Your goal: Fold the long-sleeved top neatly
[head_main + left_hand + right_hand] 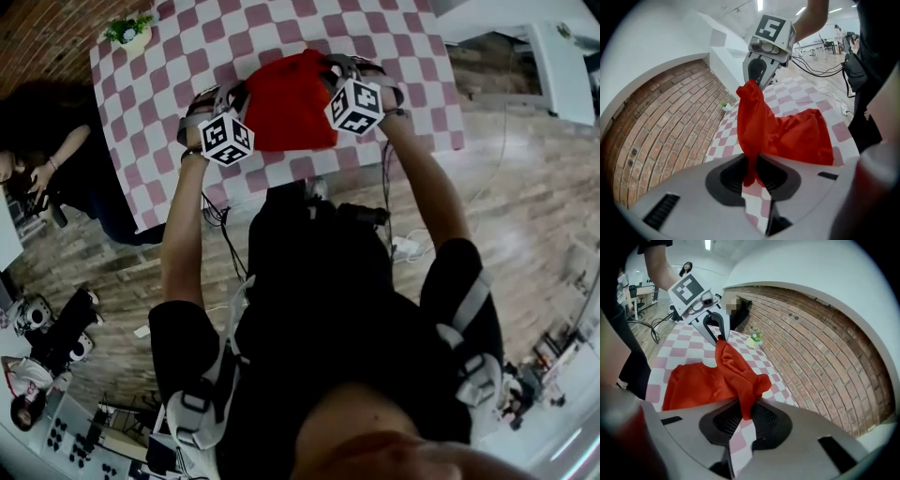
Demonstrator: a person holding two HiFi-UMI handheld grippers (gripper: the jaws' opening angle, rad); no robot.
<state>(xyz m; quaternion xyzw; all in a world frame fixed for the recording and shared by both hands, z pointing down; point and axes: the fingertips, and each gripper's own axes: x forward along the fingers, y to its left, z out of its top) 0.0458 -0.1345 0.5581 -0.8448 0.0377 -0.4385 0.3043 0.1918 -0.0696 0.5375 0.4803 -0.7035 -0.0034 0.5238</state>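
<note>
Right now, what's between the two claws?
Only the red top, a bunched edge strung from left claw to right claw, both shut on it; seen in either gripper view.

One red top, one checkered table, one small potted plant. Two grippers: left gripper, right gripper. One person beside table.

Table under a pink-and-white checked cloth — lower part of a red top resting on it beneath the left claw and right claw. Small potted plant at the far corner — beyond the left claw, well apart.
</note>
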